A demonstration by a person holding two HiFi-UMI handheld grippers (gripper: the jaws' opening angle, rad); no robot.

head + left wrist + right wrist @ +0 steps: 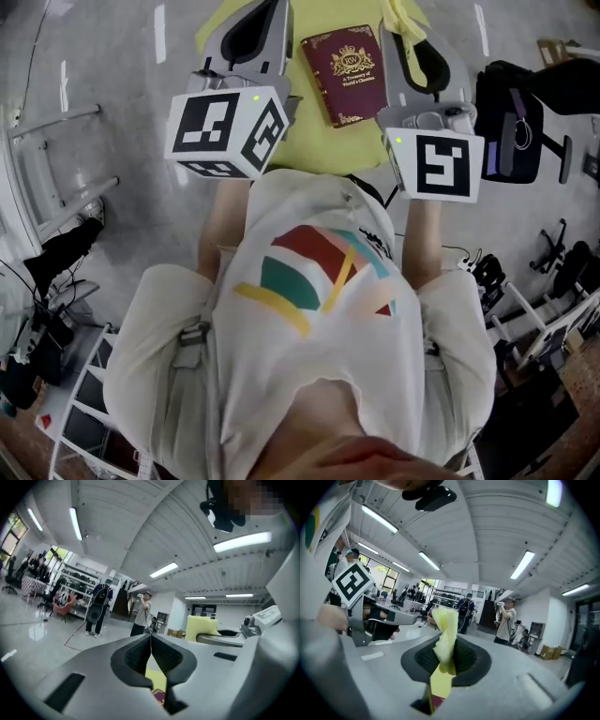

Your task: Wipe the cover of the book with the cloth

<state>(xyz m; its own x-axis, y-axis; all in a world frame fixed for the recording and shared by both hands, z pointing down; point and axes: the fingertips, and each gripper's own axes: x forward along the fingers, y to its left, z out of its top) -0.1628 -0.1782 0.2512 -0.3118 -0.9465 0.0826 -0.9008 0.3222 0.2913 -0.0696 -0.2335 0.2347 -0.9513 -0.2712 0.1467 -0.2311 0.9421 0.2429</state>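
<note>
The left gripper has its jaws pressed together, the ribbed pads meeting along a thin seam with nothing caught between them. The right gripper is pinching the yellow cloth. A crumpled tuft of it sticks up above the pads in the middle of the right gripper view, and a flatter strip hangs below them toward the bottom of the frame.

In the head view both grippers are held up in front of the person's chest, the left at the upper left and the right at the upper right. Each turns a black-and-white marker cube toward the camera. Between them, at the top centre, the book lies flat and a little askew, apart from both grippers. Its maroon cover faces up, showing a gold crest and lettering. It rests on a yellow surface; whether that is part of the same cloth I cannot tell. A sliver of maroon also shows through the gap under the jaws at the bottom of each gripper view.

Further out there is a pale glossy floor, with shelving at the left of the left gripper view and long ceiling lights overhead. Two people stand in the middle distance, one in dark clothes and one in a light shirt. The person's white T-shirt, printed with coloured shapes, fills the lower half of the head view.
</note>
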